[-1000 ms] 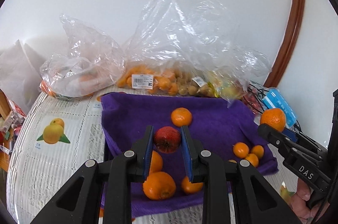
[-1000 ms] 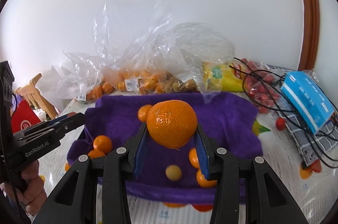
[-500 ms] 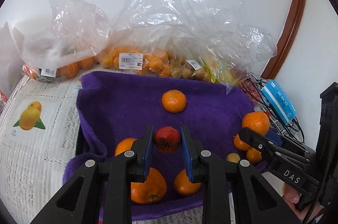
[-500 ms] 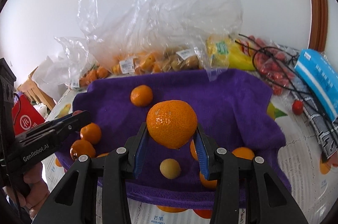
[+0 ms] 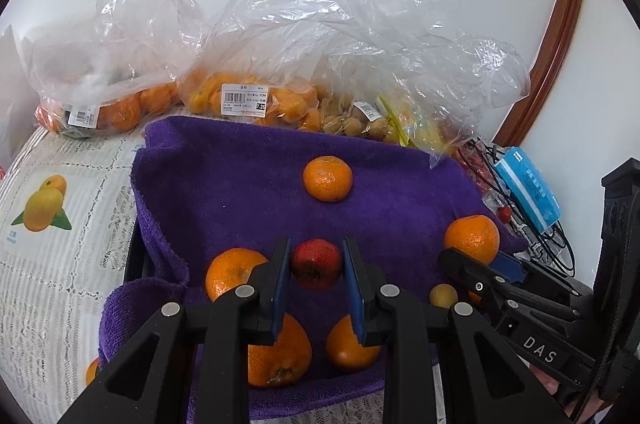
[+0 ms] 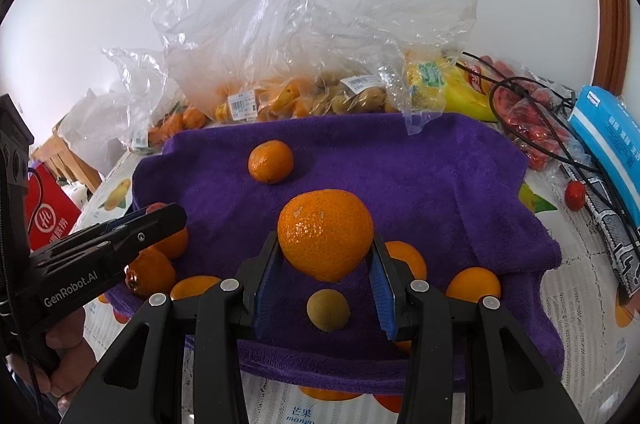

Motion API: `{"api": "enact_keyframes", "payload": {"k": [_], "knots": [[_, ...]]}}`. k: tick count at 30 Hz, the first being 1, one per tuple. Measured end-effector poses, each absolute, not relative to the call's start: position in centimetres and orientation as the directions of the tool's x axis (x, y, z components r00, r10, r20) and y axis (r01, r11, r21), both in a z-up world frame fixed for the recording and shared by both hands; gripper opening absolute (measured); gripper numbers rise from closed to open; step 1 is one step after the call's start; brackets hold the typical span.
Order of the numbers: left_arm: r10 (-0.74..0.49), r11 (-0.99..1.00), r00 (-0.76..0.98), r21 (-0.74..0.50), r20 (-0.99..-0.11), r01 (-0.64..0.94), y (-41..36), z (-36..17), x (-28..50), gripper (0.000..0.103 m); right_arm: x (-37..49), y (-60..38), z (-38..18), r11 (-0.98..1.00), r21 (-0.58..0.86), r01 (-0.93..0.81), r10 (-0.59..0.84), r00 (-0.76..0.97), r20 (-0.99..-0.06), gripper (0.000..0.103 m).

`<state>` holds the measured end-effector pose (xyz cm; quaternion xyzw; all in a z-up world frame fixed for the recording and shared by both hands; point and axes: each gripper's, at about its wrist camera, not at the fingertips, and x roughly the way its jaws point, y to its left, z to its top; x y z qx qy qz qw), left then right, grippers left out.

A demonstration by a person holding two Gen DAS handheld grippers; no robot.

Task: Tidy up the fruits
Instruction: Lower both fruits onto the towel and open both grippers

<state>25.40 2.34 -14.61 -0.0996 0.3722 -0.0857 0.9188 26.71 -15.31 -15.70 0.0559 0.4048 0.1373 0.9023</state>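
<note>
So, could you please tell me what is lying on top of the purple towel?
On the purple towel lie several loose oranges and one small yellowish fruit. The gripper arms hide part of its near edge.

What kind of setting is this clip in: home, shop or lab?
Probably a home dining table: a lace tablecloth, priced grocery bags of fruit against a plain wall, and a wooden chair beside it.

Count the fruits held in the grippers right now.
2. A red fruit is clamped in the left gripper, and an orange is clamped in the right gripper. Neither is hidden.
</note>
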Motion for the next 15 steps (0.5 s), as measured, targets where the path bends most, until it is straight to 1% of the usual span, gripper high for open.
{"api": "enact_keyframes", "payload": {"k": [15], "knots": [[-0.225, 0.966, 0.699, -0.247, -0.678, 0.071, 2.3, -14.89, 25.68, 0.024, 27.16, -15.02, -16.38, 0.961, 0.195, -0.198, 0.277, 0.613, -0.74, 0.042]]}}
